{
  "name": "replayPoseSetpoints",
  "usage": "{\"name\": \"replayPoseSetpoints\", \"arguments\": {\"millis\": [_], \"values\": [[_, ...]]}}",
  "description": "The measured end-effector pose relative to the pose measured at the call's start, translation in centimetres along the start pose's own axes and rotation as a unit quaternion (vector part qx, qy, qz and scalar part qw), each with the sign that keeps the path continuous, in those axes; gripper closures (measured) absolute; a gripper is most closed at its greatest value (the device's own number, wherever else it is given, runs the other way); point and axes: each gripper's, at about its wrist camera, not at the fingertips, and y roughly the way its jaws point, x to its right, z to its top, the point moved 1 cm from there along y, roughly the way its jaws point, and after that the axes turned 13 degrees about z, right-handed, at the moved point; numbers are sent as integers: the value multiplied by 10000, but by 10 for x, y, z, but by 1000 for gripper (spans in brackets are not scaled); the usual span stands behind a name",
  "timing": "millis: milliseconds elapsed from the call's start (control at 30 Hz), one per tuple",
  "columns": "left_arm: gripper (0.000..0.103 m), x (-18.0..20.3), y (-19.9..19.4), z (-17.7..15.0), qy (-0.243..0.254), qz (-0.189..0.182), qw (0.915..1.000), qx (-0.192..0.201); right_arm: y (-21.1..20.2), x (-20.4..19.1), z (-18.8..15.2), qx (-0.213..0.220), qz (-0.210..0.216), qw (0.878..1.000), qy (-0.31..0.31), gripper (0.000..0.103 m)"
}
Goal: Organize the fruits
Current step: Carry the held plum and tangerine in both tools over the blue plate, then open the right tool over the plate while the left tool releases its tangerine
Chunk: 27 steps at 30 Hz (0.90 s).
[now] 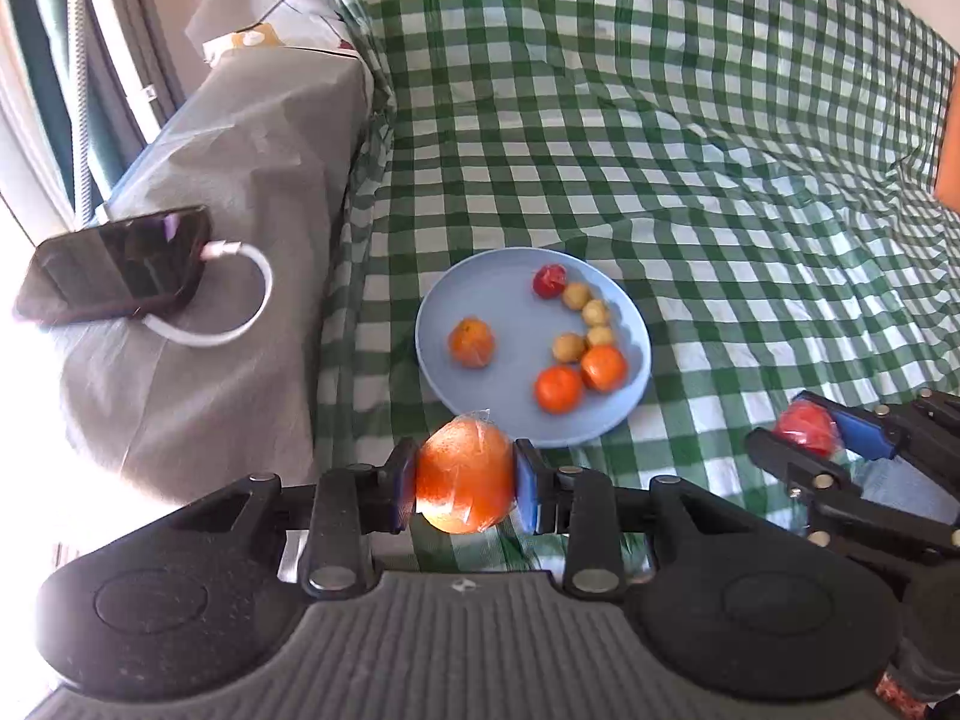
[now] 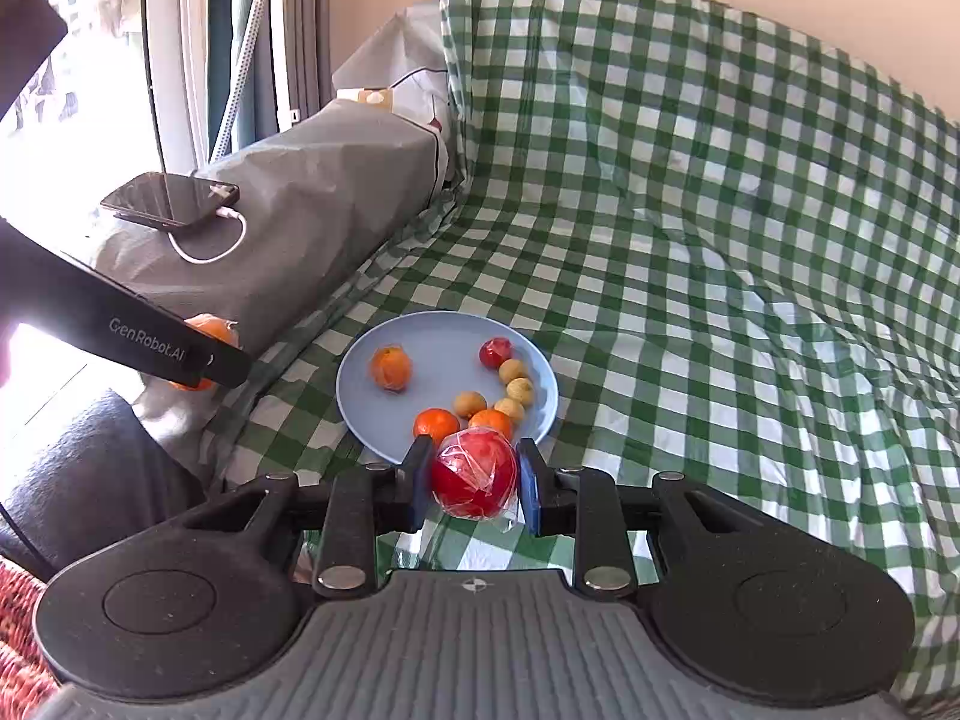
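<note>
Already both hands were loaded: the left gripper (image 1: 465,483) had its fingers clamped on a wrapped orange (image 1: 465,477), the right gripper (image 2: 474,480) on a wrapped red fruit (image 2: 474,471). Just above each held fruit in its frame lay the blue plate (image 1: 480,294), on the checked bed cover (image 1: 690,138). The right looked nearer, the red fruit overlapping the plate's lower rim.

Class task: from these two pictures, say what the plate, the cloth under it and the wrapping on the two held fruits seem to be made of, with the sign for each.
Plate: matte pale blue, even colour, probably plastic or glazed ceramic.
Checked cloth: woven fabric, creased and draping.
Orange fruit in the left gripper and red fruit in the right gripper: thin clear plastic film, glossy wrinkles.
</note>
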Motion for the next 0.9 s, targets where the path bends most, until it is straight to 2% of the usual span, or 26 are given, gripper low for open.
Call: {"name": "replayPoseSetpoints", "arguments": {"millis": [67,333,567,633,667,700,733,767,800,867,900], "values": [[66,6,19,12,107,-60,9999,-4,19,5,5,-62,-1,10000,-59,73],[66,28,100,52,246,78,9993,-280,105,36,28,-502,22,9984,-262,73],[66,39,145,69,412,139,9981,-433,160,55,32,-766,100,9958,-496,73],[63,40,152,71,347,126,9982,-479,170,59,33,-775,89,9956,-522,73],[54,39,154,72,324,90,9983,-481,173,61,34,-760,91,9957,-529,73],[31,39,153,73,307,57,9985,-453,177,62,34,-745,89,9958,-529,73],[18,38,150,73,283,72,9987,-410,179,63,34,-753,97,9958,-512,72],[1,37,145,72,249,126,9991,-317,181,64,34,-762,149,9959,-472,62],[0,36,136,70,215,181,9994,-186,180,65,34,-764,197,9960,-418,44],[0,35,119,64,291,229,9993,-74,171,63,33,-733,162,9966,-353,26],[0,34,111,60,343,297,9989,-89,164,62,31,-728,86,9968,-322,23]]}}
